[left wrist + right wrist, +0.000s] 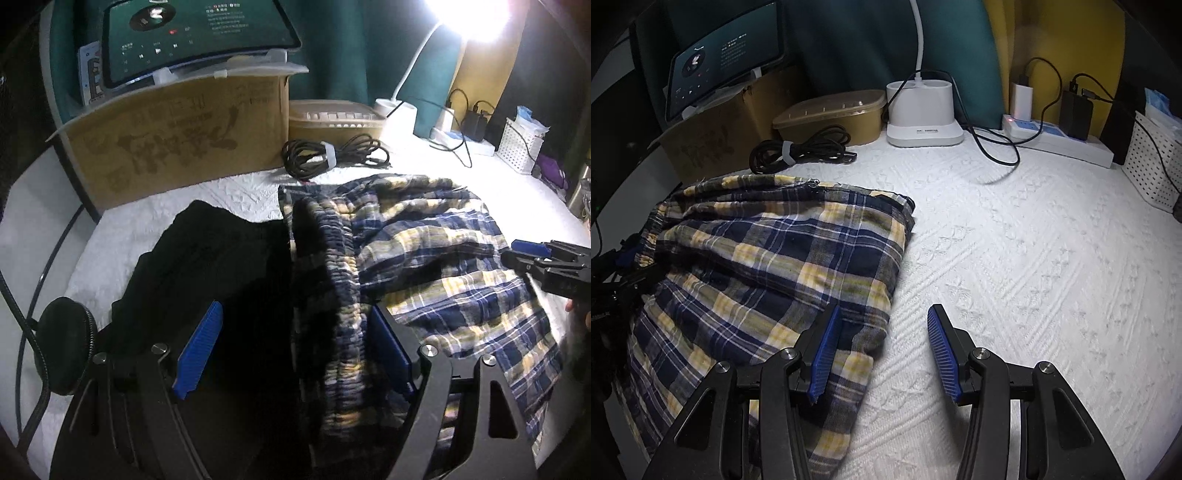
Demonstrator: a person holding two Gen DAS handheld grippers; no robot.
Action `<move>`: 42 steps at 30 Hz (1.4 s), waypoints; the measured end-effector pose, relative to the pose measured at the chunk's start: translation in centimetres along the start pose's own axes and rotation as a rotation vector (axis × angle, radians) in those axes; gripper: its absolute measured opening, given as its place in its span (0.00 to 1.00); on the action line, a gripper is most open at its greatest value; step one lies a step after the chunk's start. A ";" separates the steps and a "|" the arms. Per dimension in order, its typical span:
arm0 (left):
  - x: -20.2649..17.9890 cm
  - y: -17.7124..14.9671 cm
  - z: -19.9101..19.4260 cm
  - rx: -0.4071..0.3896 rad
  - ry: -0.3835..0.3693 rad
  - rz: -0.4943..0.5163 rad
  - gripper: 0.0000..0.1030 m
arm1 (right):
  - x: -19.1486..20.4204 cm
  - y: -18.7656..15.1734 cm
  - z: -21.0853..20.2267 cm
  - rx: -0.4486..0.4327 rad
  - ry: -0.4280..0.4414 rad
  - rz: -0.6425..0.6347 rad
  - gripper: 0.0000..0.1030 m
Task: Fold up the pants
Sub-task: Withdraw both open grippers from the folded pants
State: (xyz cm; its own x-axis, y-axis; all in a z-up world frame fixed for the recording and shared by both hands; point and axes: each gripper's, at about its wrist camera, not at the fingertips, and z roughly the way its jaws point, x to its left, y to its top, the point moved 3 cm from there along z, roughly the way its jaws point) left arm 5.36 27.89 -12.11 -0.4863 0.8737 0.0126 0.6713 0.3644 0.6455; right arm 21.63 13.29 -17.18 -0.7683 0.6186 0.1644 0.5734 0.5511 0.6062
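While both grippers' fingers gape wide (gripping nothing), the plaid pants point(768, 258) lie bunched between the left fingers point(201, 347) and under the right gripper's point(882, 350) left finger.

Pants point(768, 266) navy-yellow plaid; bedspread point(1034, 277) white, woven pattern; garment point(207, 266) black.

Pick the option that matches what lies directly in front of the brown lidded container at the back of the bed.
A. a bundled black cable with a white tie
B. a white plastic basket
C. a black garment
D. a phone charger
A: the bundled black cable, cinched by a white tie, lies just in front of the brown lidded container on the white bedspread.
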 end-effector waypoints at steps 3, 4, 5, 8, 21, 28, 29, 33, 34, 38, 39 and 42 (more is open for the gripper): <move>-0.2 0.0 -1.0 -0.026 -0.031 -0.008 0.78 | 0.2 -0.5 -0.8 -0.007 -0.007 0.001 0.49; -0.4 0.0 -1.4 -0.034 -0.039 -0.006 0.78 | 0.2 -0.6 -1.0 -0.020 -0.010 -0.001 0.49; -0.6 0.0 -1.7 -0.039 -0.044 -0.002 0.78 | 0.3 -0.7 -1.2 -0.021 -0.009 0.001 0.49; -1.1 -0.4 -2.4 -0.050 -0.060 0.006 0.78 | 0.7 -1.3 -2.1 -0.029 -0.003 0.003 0.49; -1.6 -4.1 -3.2 -0.034 -0.063 -0.033 0.78 | 3.5 -5.5 -2.8 0.003 -0.013 -0.063 0.49; -1.2 -6.0 -3.2 -0.024 -0.038 -0.053 0.78 | 3.1 -7.5 -4.3 -0.004 -0.037 -0.059 0.49; -1.2 -6.1 -3.4 -0.031 -0.037 -0.054 0.78 | 2.9 -7.7 -4.6 -0.007 -0.040 -0.057 0.49; -2.0 -6.1 -4.7 -0.072 -0.052 -0.036 0.78 | 2.5 -8.7 -5.8 -0.022 -0.055 -0.045 0.49; -2.4 -6.1 -5.2 -0.086 -0.061 -0.024 0.78 | 2.3 -8.9 -6.1 -0.025 -0.058 -0.043 0.49; -3.5 -5.7 -6.5 -0.121 -0.074 0.006 0.78 | 1.6 -10.0 -7.6 -0.042 -0.076 -0.030 0.49; -3.9 -5.7 -6.8 -0.126 -0.080 0.013 0.78 | 1.4 -10.2 -8.0 -0.046 -0.080 -0.025 0.49; -5.0 -5.7 -7.3 -0.134 -0.096 0.034 0.78 | 0.6 -10.9 -9.1 -0.060 -0.095 -0.010 0.49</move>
State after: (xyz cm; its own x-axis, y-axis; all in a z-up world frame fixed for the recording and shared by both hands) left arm -0.10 19.06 -10.27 -0.4051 0.9137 -0.0325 0.6025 0.2935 0.7422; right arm 12.28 2.55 -16.60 -0.7423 0.6646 0.0854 0.5454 0.5252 0.6532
